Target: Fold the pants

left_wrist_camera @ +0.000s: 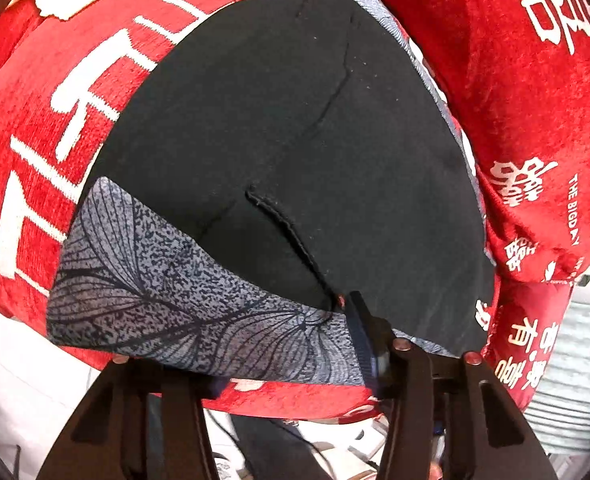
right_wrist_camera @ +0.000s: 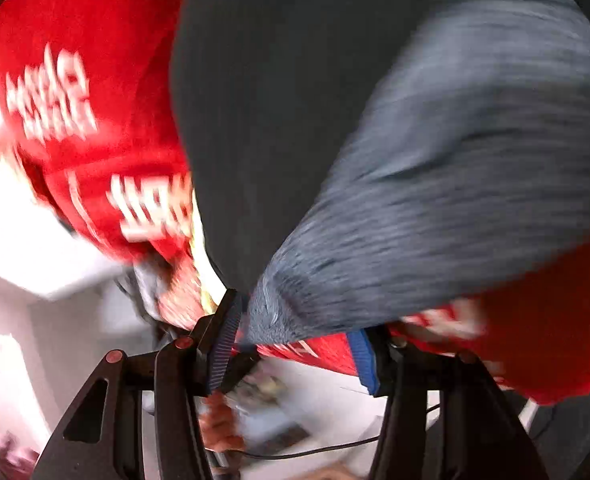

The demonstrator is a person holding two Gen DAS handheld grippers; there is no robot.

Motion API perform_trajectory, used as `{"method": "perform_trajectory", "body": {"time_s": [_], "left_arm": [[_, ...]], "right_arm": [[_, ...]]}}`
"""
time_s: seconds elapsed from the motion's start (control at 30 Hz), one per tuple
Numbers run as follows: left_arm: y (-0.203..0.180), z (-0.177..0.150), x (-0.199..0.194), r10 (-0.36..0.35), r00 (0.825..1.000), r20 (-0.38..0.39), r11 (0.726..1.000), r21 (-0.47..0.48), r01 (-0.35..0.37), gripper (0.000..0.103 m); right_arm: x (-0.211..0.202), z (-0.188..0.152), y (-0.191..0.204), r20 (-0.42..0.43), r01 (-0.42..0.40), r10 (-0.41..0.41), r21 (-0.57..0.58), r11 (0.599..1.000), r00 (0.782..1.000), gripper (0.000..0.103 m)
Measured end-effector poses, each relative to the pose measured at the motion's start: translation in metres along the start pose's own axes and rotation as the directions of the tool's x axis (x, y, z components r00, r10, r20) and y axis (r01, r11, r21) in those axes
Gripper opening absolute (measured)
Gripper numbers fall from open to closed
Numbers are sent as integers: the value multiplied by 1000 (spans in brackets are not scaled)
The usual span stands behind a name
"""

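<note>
Red blanket (left_wrist_camera: pixel 55 128) underlies the pants (left_wrist_camera: pixel 295 140); left gripper (left_wrist_camera: pixel 251 352) and right gripper (right_wrist_camera: pixel 299 336) fingers apart.

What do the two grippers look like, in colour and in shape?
The left gripper and the right gripper both have black angular finger arms with slot cut-outs and small red round fasteners. The right gripper's pads are blue and ribbed. No sleeve is visible.

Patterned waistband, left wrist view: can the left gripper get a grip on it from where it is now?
Probably yes. The left gripper is open, with the patterned waistband lying directly between its fingers at the near edge of the pants, and nothing covers it there.
</note>
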State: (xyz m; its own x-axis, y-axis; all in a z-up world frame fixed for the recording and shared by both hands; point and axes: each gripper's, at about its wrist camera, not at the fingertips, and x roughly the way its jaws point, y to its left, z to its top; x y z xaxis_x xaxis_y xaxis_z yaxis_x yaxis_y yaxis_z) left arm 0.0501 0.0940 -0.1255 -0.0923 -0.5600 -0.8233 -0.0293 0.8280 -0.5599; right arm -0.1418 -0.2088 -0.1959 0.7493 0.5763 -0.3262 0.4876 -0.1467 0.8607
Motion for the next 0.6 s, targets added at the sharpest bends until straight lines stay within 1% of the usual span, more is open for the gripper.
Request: {"method": "perform_trajectory", "body": {"time_s": [0.07,0.1,0.13,0.17,0.2,0.23,0.3,0.4,0.47,0.5,0.57,0.6], "left_arm": [[-4,0,2,15,1000,-2,1000,21,-15,50],[-6,2,3,24,1000,-2,999,28,-24,48],[-7,1,4,46,999,-2,998,36,-46,43],[-12,3,7,63,998,-3,997,37,-63,41],[-12,3,6,76,997,-5,997,31,-76,38],[-12,4,4,84,996,-7,996,24,-83,36],[-18,6,-3,94,996,-8,996,7,-94,33],[-45,12,-28,76,997,34,997,21,-77,33],[-69,20,-43,71,994,80,996,56,-76,33],[-86,30,-51,75,991,113,993,77,-84,33],[-107,48,-55,80,986,149,990,100,-95,33],[-120,65,-53,80,983,166,989,111,-99,33]], "right_arm": [[-22,4,-18,84,-105,95,119,987,992,52],[-30,5,-23,120,-129,111,152,980,987,51],[-40,8,-28,155,-131,103,179,975,982,32],[-48,11,-29,174,-97,63,195,976,983,6],[-53,16,-26,166,-53,21,192,980,986,6],[-54,21,-14,137,-4,-18,156,988,990,6],[-56,30,23,82,74,-77,39,997,994,6],[-60,45,80,19,117,-116,-105,988,993,6],[-57,60,120,-25,147,-155,-207,967,988,6],[-55,71,141,-43,149,-165,-258,955,985,6],[-47,93,170,-73,144,-174,-302,942,982,6],[-41,104,180,-83,143,-177,-320,937,981,6]]}}
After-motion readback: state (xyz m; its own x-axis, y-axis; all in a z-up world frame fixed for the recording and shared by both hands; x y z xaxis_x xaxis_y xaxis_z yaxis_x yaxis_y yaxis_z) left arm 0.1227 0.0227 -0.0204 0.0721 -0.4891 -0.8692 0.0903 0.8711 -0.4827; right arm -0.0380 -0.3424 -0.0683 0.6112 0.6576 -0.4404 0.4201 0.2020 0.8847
